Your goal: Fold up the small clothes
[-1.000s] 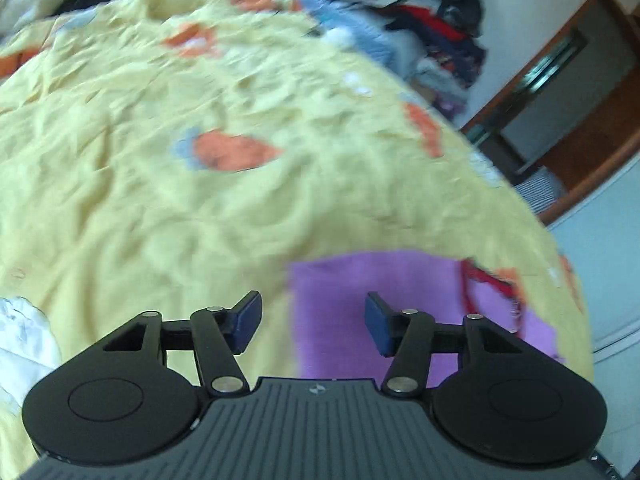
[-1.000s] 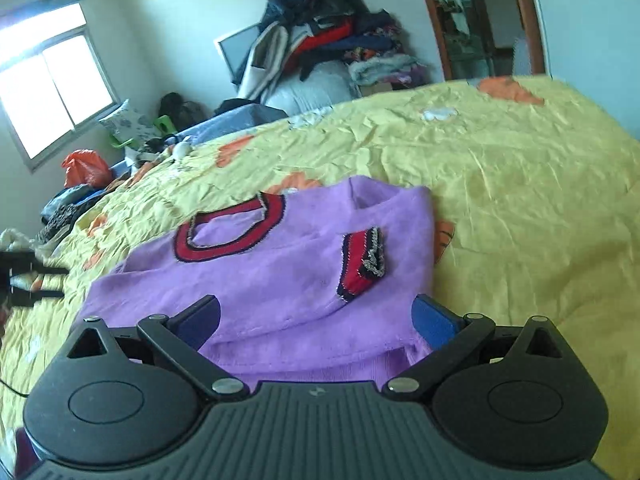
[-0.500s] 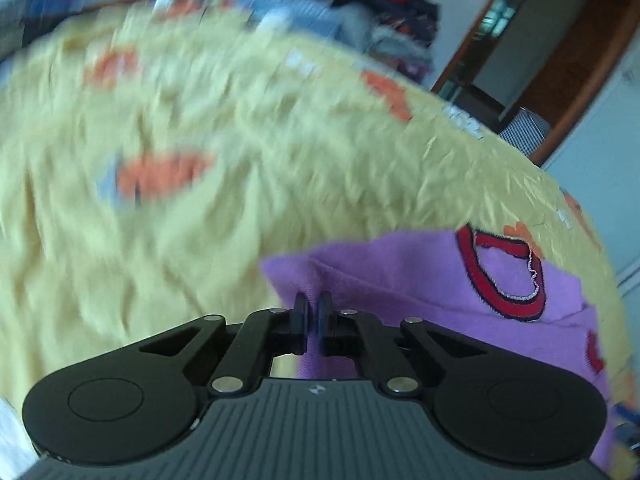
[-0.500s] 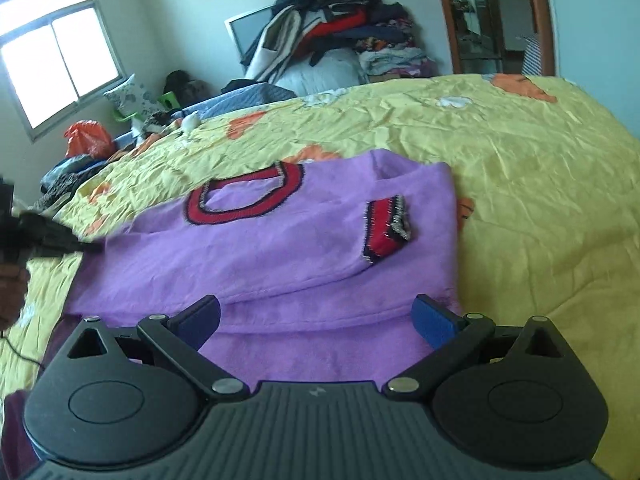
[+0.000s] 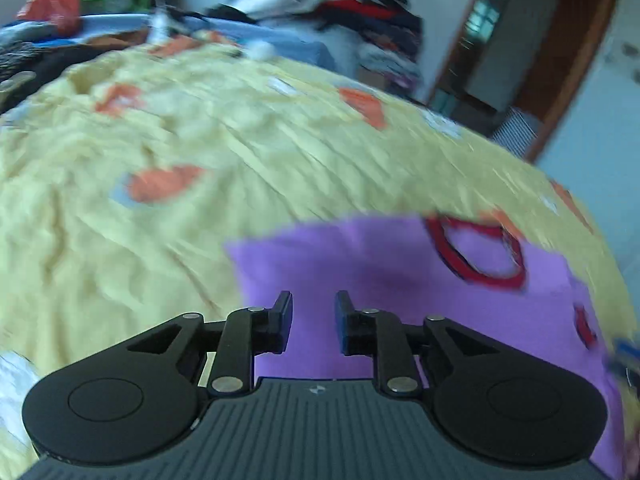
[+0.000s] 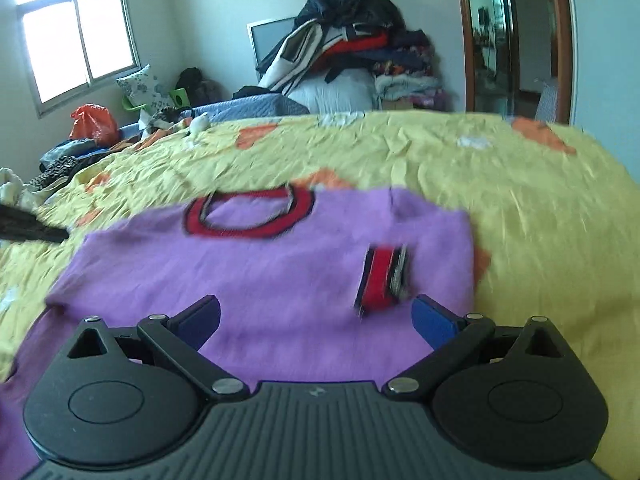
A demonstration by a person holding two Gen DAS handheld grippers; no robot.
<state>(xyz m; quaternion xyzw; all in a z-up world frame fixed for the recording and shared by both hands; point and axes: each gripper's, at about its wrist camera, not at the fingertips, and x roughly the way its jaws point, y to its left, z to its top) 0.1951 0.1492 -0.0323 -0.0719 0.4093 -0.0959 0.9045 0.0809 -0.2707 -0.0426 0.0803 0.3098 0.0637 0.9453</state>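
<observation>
A small purple sweater (image 6: 280, 276) with a red collar (image 6: 248, 214) lies flat on the yellow bedspread (image 6: 520, 200). One sleeve is folded across its front, red cuff (image 6: 384, 276) on top. My right gripper (image 6: 316, 320) stands wide open over the sweater's near hem, with nothing between its pads. In the blurred left wrist view the sweater (image 5: 380, 272) fills the lower right, collar (image 5: 476, 256) at the far side. My left gripper (image 5: 313, 316) hovers over the sweater's left part. Its jaws are opening and stand a little apart, with no cloth pinched between them.
A tall pile of clothes (image 6: 352, 52) is stacked against the far wall behind the bed. An orange bag (image 6: 94, 122) and other clutter sit under the window (image 6: 76, 40). A wooden door frame (image 6: 560, 40) is at the right. A white cloth (image 5: 12, 376) lies left of the left gripper.
The left gripper shut at the sweater's left corner, swung over the sweater and has parted its jaws again. The sweater now lies spread flatter. The right gripper stayed open and shifted slightly.
</observation>
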